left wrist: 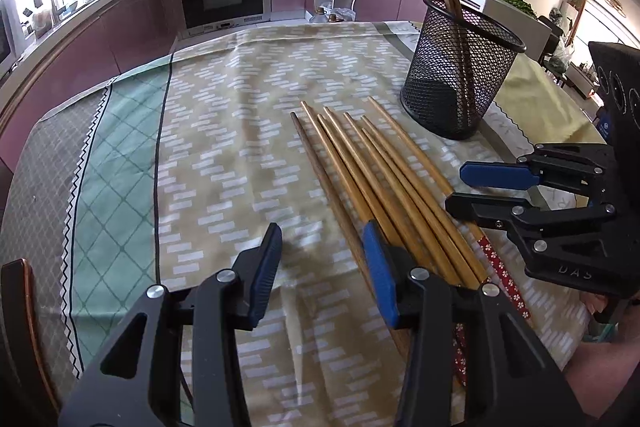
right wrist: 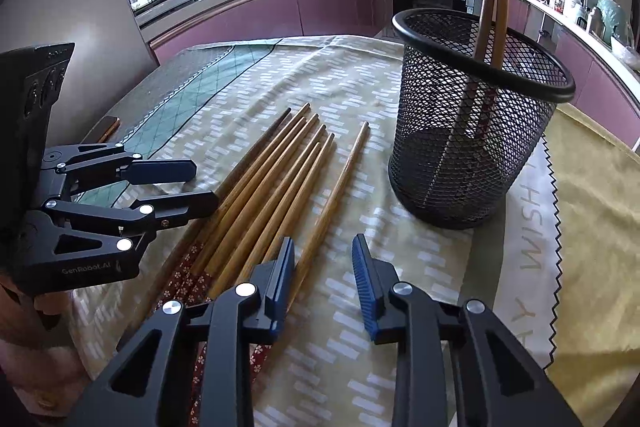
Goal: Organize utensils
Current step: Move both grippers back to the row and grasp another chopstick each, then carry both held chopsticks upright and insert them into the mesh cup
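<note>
A fan of wooden chopsticks (right wrist: 276,183) lies mid-frame on the patterned tablecloth (left wrist: 224,131); one chopstick (right wrist: 336,195) lies slightly apart on the fan's right; two more stand in the black mesh holder (right wrist: 476,131) at upper right; the right gripper (right wrist: 324,263) hovers low, jaws parted, nothing pinched; the left gripper (left wrist: 320,251), lower centre, likewise spread, empty.
</note>
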Action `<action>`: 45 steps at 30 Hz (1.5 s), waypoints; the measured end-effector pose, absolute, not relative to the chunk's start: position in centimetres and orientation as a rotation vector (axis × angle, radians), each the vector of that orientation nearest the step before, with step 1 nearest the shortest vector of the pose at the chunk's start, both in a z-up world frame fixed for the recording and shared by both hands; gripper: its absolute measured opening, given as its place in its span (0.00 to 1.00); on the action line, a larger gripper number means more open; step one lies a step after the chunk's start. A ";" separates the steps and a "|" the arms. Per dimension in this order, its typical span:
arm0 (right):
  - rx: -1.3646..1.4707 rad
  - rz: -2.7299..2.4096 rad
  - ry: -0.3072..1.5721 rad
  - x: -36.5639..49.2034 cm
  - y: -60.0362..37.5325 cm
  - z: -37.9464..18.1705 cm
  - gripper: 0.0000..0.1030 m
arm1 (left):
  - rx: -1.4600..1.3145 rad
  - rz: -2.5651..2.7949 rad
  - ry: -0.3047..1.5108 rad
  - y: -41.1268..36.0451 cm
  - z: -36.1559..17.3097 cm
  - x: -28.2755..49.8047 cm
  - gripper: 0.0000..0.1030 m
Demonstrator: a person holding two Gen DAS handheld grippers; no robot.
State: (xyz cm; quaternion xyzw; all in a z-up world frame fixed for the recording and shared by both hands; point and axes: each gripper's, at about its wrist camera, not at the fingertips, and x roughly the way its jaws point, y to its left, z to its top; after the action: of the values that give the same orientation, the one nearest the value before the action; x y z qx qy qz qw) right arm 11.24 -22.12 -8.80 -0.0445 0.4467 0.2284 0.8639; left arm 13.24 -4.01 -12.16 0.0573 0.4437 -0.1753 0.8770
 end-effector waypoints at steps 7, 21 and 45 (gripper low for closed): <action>-0.104 0.467 0.949 11.8 -22.3 -8.8 0.22 | 0.138 -0.363 0.937 -4.3 -12.2 13.7 0.41; -0.078 0.442 0.942 13.0 -21.8 -9.0 0.13 | 0.115 -0.348 0.955 -5.2 -12.4 15.8 0.15; 0.077 0.547 0.861 11.0 -25.4 -5.3 0.05 | -0.012 -0.385 0.891 -3.3 -9.0 13.3 0.07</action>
State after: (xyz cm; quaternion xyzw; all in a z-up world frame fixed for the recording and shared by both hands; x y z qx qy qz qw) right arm 10.99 -25.36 -5.25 0.0369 0.4119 0.2617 0.8721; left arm 13.29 -3.30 -9.01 -0.0056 0.4284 -0.1853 0.8844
